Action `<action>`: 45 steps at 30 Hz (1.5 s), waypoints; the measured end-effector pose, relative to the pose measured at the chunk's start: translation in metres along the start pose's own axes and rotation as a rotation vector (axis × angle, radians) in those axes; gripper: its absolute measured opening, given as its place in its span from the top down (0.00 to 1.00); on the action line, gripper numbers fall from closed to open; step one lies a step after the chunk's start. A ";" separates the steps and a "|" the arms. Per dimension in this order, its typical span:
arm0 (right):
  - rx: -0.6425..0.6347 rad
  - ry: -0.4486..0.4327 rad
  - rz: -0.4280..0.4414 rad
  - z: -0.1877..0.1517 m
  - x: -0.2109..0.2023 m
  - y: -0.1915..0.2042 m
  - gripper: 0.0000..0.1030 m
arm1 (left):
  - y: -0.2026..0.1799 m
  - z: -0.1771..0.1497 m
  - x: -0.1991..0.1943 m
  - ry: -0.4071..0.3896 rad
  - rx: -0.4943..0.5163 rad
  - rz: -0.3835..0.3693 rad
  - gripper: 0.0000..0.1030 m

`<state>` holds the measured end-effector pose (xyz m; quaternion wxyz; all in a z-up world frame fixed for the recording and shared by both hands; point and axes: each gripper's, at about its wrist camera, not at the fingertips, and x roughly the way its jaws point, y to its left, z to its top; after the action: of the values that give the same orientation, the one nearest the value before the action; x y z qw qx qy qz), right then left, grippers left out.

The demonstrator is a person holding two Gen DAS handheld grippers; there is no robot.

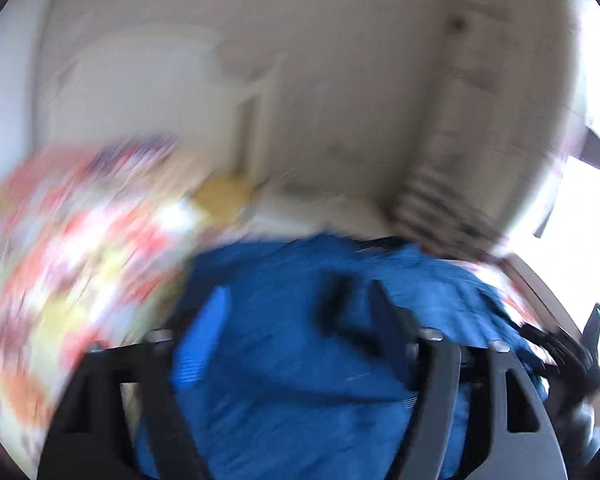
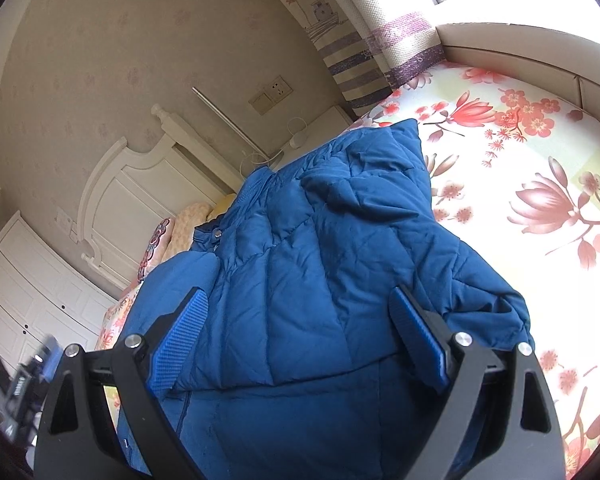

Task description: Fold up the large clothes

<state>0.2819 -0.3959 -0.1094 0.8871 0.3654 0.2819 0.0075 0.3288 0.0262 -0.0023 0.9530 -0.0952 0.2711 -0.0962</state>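
Lying under both parted hand-held grippers [image 2: 296,332] [image 1: 284,320]: blue jacket [image 2: 320,220].

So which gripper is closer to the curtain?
Right, it seems. The right gripper hangs open over the jacket, on the curtain side. The left gripper is over the jacket too, but beyond the right one, farther from the curtain.
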 end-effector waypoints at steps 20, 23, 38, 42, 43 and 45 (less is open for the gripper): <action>-0.098 0.018 -0.069 -0.006 0.007 0.018 0.11 | 0.064 -0.048 0.089 0.313 0.090 0.283 0.04; -0.143 0.002 -0.104 -0.009 0.006 0.027 0.11 | 0.068 -0.048 0.089 0.317 0.078 0.272 0.04; -1.095 0.141 -0.285 -0.097 0.077 0.258 0.11 | 0.065 -0.048 0.090 0.313 0.085 0.277 0.04; -1.290 0.205 -0.477 -0.124 0.134 0.268 0.12 | 0.066 -0.048 0.091 0.314 0.077 0.270 0.04; -1.325 0.179 -0.498 -0.129 0.139 0.266 0.21 | 0.066 -0.048 0.091 0.314 0.077 0.269 0.04; -1.324 0.151 -0.496 -0.127 0.139 0.261 0.55 | 0.066 -0.048 0.092 0.315 0.074 0.266 0.04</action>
<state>0.3851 -0.0923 -0.0805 0.8765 -0.3266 0.3536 0.0003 0.3882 0.0623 -0.1040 0.9060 -0.0076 0.4231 0.0069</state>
